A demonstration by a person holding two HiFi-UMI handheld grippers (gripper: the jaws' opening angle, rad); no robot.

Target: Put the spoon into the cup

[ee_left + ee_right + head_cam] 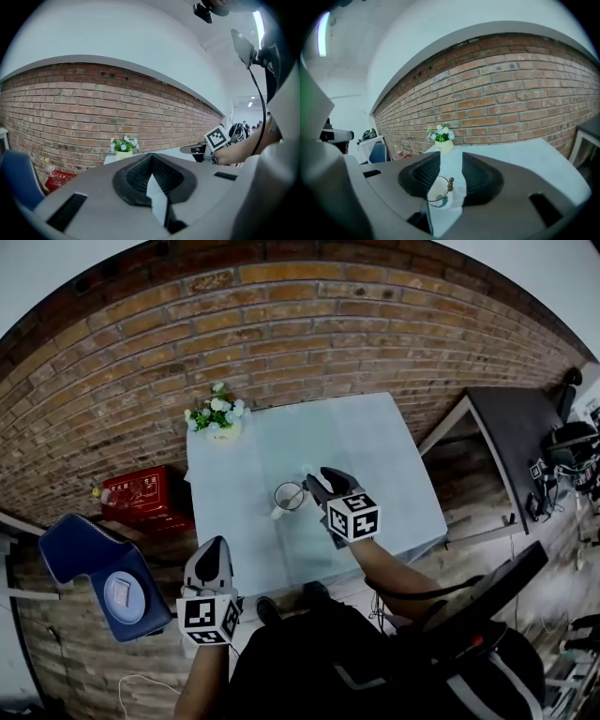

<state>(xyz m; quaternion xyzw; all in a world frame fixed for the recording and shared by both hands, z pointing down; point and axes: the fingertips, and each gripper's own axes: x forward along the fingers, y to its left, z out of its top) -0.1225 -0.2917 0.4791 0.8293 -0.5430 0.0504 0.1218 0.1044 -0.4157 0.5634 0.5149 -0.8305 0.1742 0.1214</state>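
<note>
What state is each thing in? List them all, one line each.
Cup: upright on the table.
Spoon: in the cup, handle end leaning over the rim.
Right gripper: open, gripping nothing.
Left gripper: shut, empty.
Flower pot: upright at the table's far edge.

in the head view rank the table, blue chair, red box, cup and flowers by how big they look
1. table
2. blue chair
3. red box
4. flowers and cup: too alike to rank, the flowers perhaps slightly bigger.
</note>
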